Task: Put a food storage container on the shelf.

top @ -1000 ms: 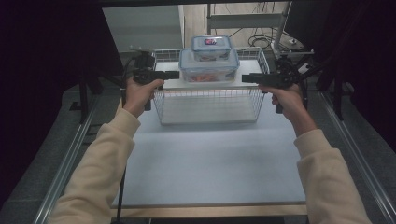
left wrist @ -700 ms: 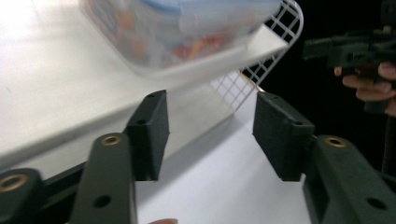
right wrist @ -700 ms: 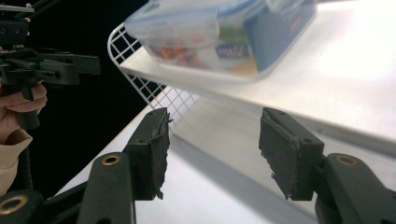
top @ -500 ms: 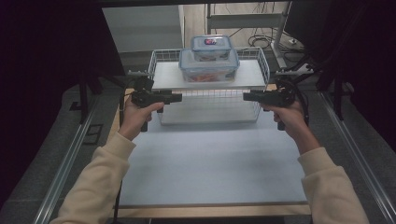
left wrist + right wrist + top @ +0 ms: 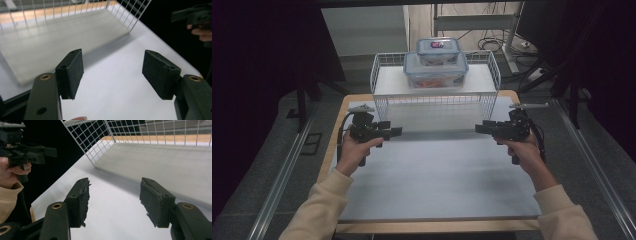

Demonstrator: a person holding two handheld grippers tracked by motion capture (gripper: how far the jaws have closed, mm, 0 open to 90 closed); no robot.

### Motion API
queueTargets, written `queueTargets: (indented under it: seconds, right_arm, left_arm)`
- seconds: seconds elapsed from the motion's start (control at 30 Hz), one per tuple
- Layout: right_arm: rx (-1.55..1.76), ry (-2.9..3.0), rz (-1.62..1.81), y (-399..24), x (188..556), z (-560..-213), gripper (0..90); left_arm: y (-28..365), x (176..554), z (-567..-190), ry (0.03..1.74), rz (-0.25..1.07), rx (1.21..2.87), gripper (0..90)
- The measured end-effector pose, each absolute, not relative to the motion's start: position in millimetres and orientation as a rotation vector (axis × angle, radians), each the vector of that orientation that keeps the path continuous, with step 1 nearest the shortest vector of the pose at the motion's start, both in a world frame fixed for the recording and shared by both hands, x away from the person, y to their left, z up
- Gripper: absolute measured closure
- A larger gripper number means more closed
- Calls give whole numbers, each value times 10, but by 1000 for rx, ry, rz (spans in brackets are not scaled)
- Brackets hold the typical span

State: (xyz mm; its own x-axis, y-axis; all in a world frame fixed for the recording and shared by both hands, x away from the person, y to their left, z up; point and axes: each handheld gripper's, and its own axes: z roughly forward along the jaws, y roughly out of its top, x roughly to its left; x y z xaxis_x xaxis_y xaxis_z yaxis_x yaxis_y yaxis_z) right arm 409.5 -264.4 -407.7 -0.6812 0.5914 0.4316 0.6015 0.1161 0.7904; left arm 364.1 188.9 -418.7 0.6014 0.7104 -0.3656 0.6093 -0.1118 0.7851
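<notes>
A white wire rack (image 5: 382,100) stands at the far side of the white table top (image 5: 432,180). On its shelf sits a clear box with a blue lid (image 5: 435,71), and a smaller lidded box (image 5: 438,50) is stacked on that. My left gripper (image 5: 394,132) hovers in front of the rack's left corner, pointing right. Its jaws have just been opening and hold nothing (image 5: 112,65). My right gripper (image 5: 478,128) faces it from the right, open and empty (image 5: 113,195). Both are clear of the rack.
The rack's mesh wall (image 5: 95,137) and the shaded space under its shelf lie just beyond both grippers. Metal rails (image 5: 282,175) run along the floor on each side of the table. Cables (image 5: 492,40) lie on the floor behind the rack.
Both hands have dropped from the rack's upper side edges and come toward the person, ending in front of it. The left jaws have spread apart.
</notes>
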Motion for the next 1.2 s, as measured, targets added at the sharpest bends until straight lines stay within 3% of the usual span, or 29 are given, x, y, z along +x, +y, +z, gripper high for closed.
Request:
queueTargets:
  seconds: [0.5,1.2]
  right_arm:
    - [-1281,-2401,-1520,-2733,3878,-4632,383]
    - [-1280,-2414,-1508,-2710,3867,-4705,356]
  left_arm:
    - [1889,3509,-4733,1126,20,1814,316]
    - [1879,3498,-4785,1134,26,1825,314]
